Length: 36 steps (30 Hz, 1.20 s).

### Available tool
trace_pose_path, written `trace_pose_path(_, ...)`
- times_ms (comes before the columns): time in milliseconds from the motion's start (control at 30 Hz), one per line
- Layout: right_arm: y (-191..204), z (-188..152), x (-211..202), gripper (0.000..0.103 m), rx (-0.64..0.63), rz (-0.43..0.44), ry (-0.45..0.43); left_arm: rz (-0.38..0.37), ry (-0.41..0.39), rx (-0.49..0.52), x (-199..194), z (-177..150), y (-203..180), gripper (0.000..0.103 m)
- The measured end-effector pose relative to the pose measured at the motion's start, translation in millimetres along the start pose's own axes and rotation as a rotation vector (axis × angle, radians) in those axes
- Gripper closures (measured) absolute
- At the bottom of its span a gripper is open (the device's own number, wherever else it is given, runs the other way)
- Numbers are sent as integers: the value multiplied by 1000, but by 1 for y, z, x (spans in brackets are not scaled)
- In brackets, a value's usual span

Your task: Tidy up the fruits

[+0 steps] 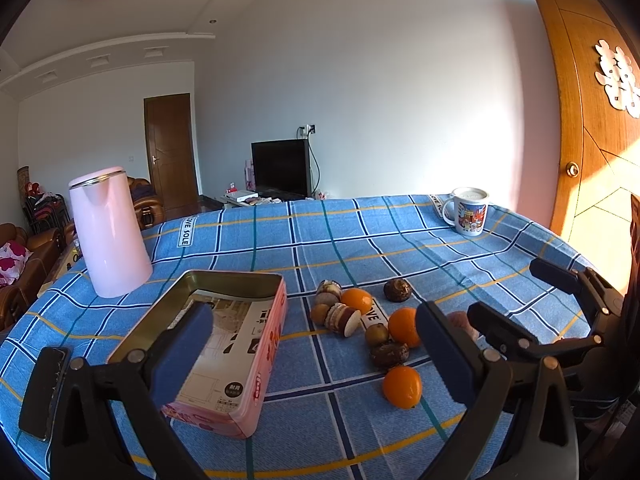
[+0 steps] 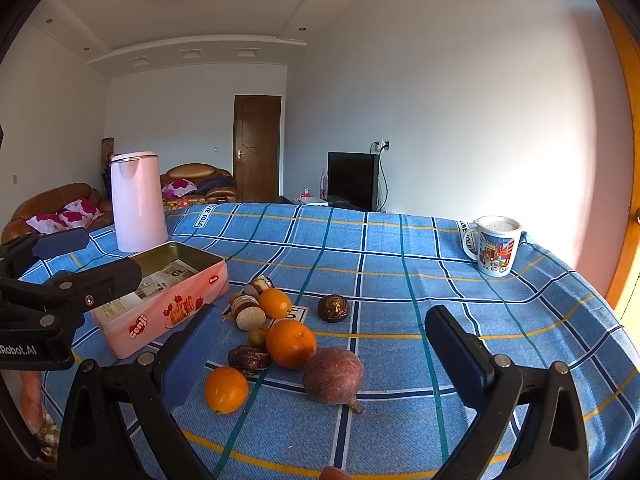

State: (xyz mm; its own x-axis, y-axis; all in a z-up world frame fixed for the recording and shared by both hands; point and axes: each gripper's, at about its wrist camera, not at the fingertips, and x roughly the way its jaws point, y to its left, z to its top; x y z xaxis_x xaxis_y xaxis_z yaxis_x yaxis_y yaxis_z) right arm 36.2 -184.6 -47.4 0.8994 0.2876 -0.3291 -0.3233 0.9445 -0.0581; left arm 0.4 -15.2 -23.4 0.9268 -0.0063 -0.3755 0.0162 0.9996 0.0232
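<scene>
1. Right gripper [image 2: 324, 356] sits closest, fingers spread wide, holding nothing; red-purple fruit [image 2: 334, 375] lies just ahead at 12 o'clock on the desk [image 2: 400, 248].
2. Left gripper [image 1: 314, 354] likewise gapes wide, unladen.
3. Pink tin [image 2: 160, 300] waits open at 10 o'clock.
4. Likely best: straddle the round fruit squarely, since it may roll toward the oranges [image 2: 291, 343] touching it.

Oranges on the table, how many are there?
3. One orange lies nearest the camera, a bigger one touches the reddish fruit, and one sits beside the cut brown pieces. More could be hidden.
</scene>
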Motion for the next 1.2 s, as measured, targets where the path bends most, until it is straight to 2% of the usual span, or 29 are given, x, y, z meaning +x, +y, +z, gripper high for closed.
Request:
trace_pose_path(400,-2,-2,4,1,-3,-20,7,-5,20,-4,7,-4,-2,0)
trace_pose_path(567,-7,-6,10,1,-9,-58,37,-15,32,-20,13,-7,-1,0)
trace_pose_path(833,-27,-22,36,1,-3,-112,156,-100,158,-69,49,-36,-9,1)
trace_pose_path(900,-36,-25,41,1,24,-94,189,-132,195,-75,56,-43,-13,3)
trace_pose_path(1033,-41,-30,46,3,38,-71,226,-180,234,-51,64,-49,-27,16)
trace_pose_path(1200,-36,-26,52,17,23,-21,234,-192,271,-3,72,-56,-40,23)
